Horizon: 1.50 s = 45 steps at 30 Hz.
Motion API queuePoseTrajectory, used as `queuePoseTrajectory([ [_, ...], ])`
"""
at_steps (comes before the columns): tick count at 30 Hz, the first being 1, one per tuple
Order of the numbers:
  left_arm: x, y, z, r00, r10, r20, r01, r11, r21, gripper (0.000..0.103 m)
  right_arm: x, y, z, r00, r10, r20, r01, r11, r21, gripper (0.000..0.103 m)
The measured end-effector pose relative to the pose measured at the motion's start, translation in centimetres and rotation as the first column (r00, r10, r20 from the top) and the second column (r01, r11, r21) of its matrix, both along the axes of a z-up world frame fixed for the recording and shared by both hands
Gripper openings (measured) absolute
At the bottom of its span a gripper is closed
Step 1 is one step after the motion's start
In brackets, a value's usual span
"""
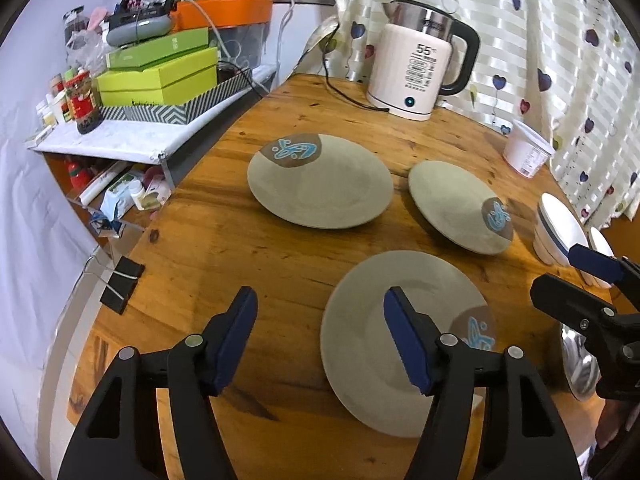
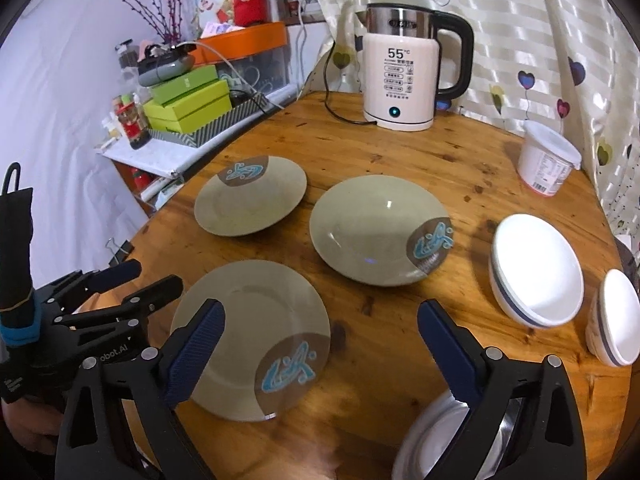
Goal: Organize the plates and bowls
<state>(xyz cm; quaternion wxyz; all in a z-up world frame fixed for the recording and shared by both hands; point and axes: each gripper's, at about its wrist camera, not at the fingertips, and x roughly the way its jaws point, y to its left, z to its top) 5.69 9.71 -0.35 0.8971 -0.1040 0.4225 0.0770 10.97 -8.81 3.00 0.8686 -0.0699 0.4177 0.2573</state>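
While three grey-green plates lie apart on the round wooden tabletop (image 2: pixel 380 148), both grippers hover above its near edge. The left hand-held gripper (image 1: pixel 320 334) has its blue-padded jaws spread with nothing between them, above the left rim of the nearest plate (image 2: pixel 250 338). The right hand-held gripper (image 2: pixel 320 344) is also spread and empty. The far plate (image 2: pixel 250 200) and middle plate (image 2: pixel 380 230) sit beyond. Two white bowls (image 2: pixel 536 270) stand at the right edge; a shiny, possibly metal bowl (image 2: pixel 436 444) lies blurred under the right gripper. A white kettle (image 2: pixel 400 80) stands by the curtain.
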Motion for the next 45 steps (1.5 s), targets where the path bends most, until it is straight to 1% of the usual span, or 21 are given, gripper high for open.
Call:
queuePoseTrajectory([
  [3, 0.5, 0.7, -0.2, 1.000, 0.011, -0.003, -0.011, 1.000, -0.004, 0.066, 0.9, 1.0, -0.1, 1.000, 0.011, -0.006, -0.011, 1.000, -0.003, 0.098],
  [5, 1.0, 1.3, -0.3, 1.000, 0.018, -0.004, -0.018, 1.000, -0.010, 0.066, 1.5, 1.6, 0.0, 1.000, 0.015, -0.006, -0.015, 1.000, -0.004, 0.095],
  [6, 1.3, 1.5, -0.3, 1.000, 0.021, -0.004, -0.021, 1.000, -0.011, 0.066, 1.8, 1.8, 0.0, 1.000, 0.018, -0.010, -0.018, 1.000, -0.003, 0.090],
  [7, 1.6, 1.9, -0.3, 1.000, 0.023, -0.003, -0.023, 1.000, -0.015, 0.066, 2.2, 2.0, 0.0, 1.000, 0.021, -0.016, -0.021, 1.000, 0.001, 0.086],
  [10, 2.5, 2.7, -0.3, 0.999, 0.034, -0.004, -0.034, 0.999, -0.027, 0.066, 3.6, 2.7, -0.2, 0.999, 0.018, -0.047, -0.017, 1.000, 0.019, 0.086],
  [15, 3.8, 4.1, -0.6, 0.999, 0.047, -0.003, -0.047, 0.998, -0.051, 0.066, 5.2, 3.9, -0.2, 0.998, 0.019, -0.057, -0.018, 1.000, 0.024, 0.086],
  [22, 5.8, 5.7, -1.1, 0.998, 0.057, -0.008, -0.057, 0.995, -0.086, 0.066, 7.9, 6.0, -0.4, 0.996, 0.052, -0.075, -0.049, 0.998, 0.034, 0.086],
  [26, 6.7, 6.6, -1.3, 0.997, 0.071, -0.005, -0.071, 0.992, -0.105, 0.066, 9.9, 7.3, -0.8, 0.992, 0.075, -0.106, -0.069, 0.996, 0.055, 0.086],
  [28, 7.2, 7.3, -1.6, 0.997, 0.077, -0.008, -0.077, 0.989, -0.126, 0.066, 10.8, 7.8, -1.2, 0.989, 0.084, -0.122, -0.077, 0.995, 0.057, 0.086],
  [29, 7.4, 7.5, -1.7, 0.996, 0.083, -0.011, -0.084, 0.988, -0.128, 0.066, 11.3, 8.2, -1.5, 0.987, 0.090, -0.132, -0.083, 0.995, 0.062, 0.085],
  [33, 8.1, 8.2, -2.3, 0.996, 0.092, -0.019, -0.093, 0.985, -0.142, 0.066, 13.6, 9.1, -3.0, 0.976, 0.102, -0.194, -0.088, 0.993, 0.079, 0.074],
  [36, 8.5, 8.6, -2.7, 0.995, 0.100, -0.023, -0.102, 0.985, -0.138, 0.066, 14.6, 9.5, -3.8, 0.971, 0.108, -0.215, -0.092, 0.992, 0.084, 0.071],
  [38, 8.8, 8.9, -2.9, 0.995, 0.100, -0.024, -0.102, 0.984, -0.146, 0.066, 15.3, 9.8, -4.4, 0.970, 0.106, -0.218, -0.093, 0.993, 0.070, 0.070],
  [39, 8.9, 9.0, -3.0, 0.995, 0.101, -0.026, -0.103, 0.984, -0.147, 0.060, 15.6, 9.9, -4.6, 0.969, 0.109, -0.224, -0.096, 0.993, 0.069, 0.068],
  [41, 9.2, 9.3, -3.4, 0.994, 0.099, -0.035, -0.103, 0.982, -0.160, 0.053, 16.0, 10.1, -5.2, 0.965, 0.114, -0.234, -0.102, 0.993, 0.064, 0.063],
  [45, 9.8, 9.5, -3.8, 0.995, 0.095, -0.040, -0.100, 0.978, -0.181, 0.053, 16.7, 10.5, -6.0, 0.961, 0.120, -0.249, -0.108, 0.992, 0.060, 0.061],
])
